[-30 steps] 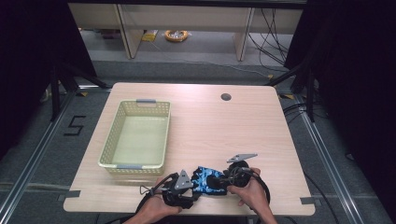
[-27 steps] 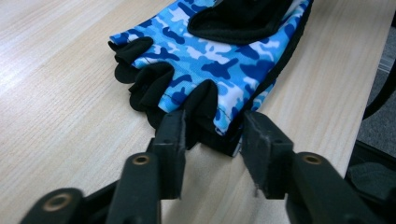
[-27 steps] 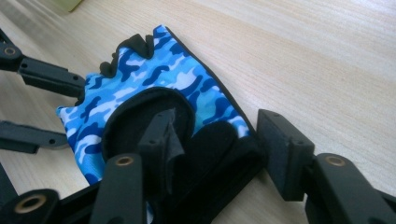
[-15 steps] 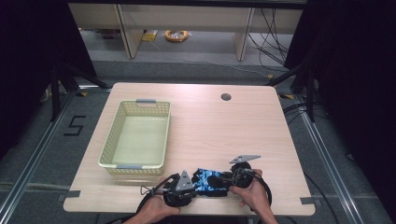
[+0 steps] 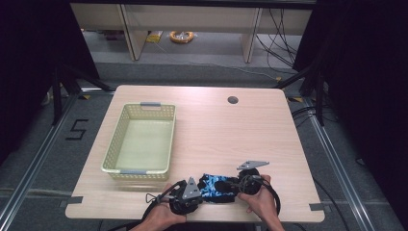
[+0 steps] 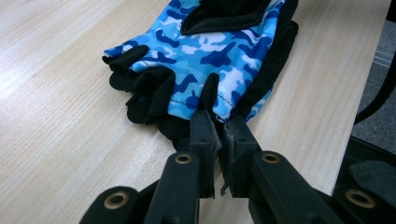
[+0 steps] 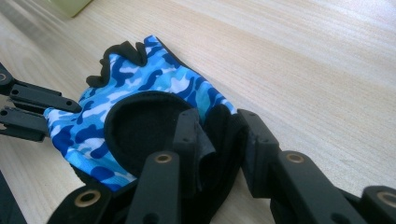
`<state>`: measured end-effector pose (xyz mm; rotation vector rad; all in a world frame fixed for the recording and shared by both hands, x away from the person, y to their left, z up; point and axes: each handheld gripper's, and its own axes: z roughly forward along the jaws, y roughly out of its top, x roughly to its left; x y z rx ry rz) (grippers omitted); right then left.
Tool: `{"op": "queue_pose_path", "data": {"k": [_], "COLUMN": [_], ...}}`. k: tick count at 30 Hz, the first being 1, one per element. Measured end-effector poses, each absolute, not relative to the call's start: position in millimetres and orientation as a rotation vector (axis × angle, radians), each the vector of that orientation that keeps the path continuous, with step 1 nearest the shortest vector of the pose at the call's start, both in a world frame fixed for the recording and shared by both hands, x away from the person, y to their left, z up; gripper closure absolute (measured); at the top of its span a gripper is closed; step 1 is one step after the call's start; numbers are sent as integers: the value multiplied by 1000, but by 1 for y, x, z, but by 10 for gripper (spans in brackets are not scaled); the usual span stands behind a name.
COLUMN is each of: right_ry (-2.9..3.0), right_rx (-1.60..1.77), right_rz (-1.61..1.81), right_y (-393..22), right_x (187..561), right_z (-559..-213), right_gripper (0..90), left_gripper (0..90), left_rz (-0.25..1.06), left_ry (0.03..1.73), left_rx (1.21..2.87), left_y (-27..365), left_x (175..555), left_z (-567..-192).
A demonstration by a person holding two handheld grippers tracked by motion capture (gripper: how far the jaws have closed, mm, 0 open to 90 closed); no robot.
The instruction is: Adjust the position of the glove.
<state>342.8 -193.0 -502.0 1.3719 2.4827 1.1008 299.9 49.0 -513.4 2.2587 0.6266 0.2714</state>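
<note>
Glove [image 5: 217, 187]: one only, a fingerless thing in blue camouflage with black trim, lying flat on the counter [image 5: 231, 139] at its near edge, a little right of the middle. It sits between two grippers, one in each of the person's two hands.

At the glove's left end, the left gripper [image 5: 198, 191] has its jaws drawn almost together, and in the left gripper view [image 6: 218, 128] they pinch the hem of the fabric at the finger stubs. At the right end, the right gripper [image 5: 236, 182] has its jaws narrowed on the black cuff; the right gripper view [image 7: 217, 128] shows that dark edge bunched up between them, with the left gripper's black jaws [image 7: 51, 111] at the far end of the glove.

One basket [image 5: 139, 171], pale yellow-green with a latticed wall, stands on the left half of the counter, well apart from the glove. One round dark hole [image 5: 233, 100] marks the counter's far side.

Compared with a second ago, the count of things is the same and the basket has not shifted. Both pairs of jaws have just been closing, each with the glove's edge between them; earlier they stood wider at either end of it. The glove looks slightly drawn out lengthwise between the grippers, though it lies in the same spot, and both hands are where they were.
</note>
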Motion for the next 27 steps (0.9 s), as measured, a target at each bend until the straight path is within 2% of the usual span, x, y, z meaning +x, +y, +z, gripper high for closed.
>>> {"op": "queue_pose_path", "data": {"k": [6,9,11,13,27], "right_ry": [2511,2508,2504,2482,2465], "right_rx": [1330,1328,1333,1319,1293], "right_rz": [1163,1148,1164,1107,1139], "right_y": [-194,-192,-193,-192,-192], "right_x": [343,342,342,340,338], "right_z": [-501,-500,-500,-498,-492], "right_gripper": [754,767,778,782,791], "left_gripper": [843,845,846,846,848], "left_rz": [297,266,300,272,295], "left_ry": [604,632,604,631,599], "left_rx": [2267,2245,2265,2241,2236], "left_y": [49,47,48,48,50], "left_x": [299,296,297,296,298], "left_z": [-512,-513,-511,-511,-506]}}
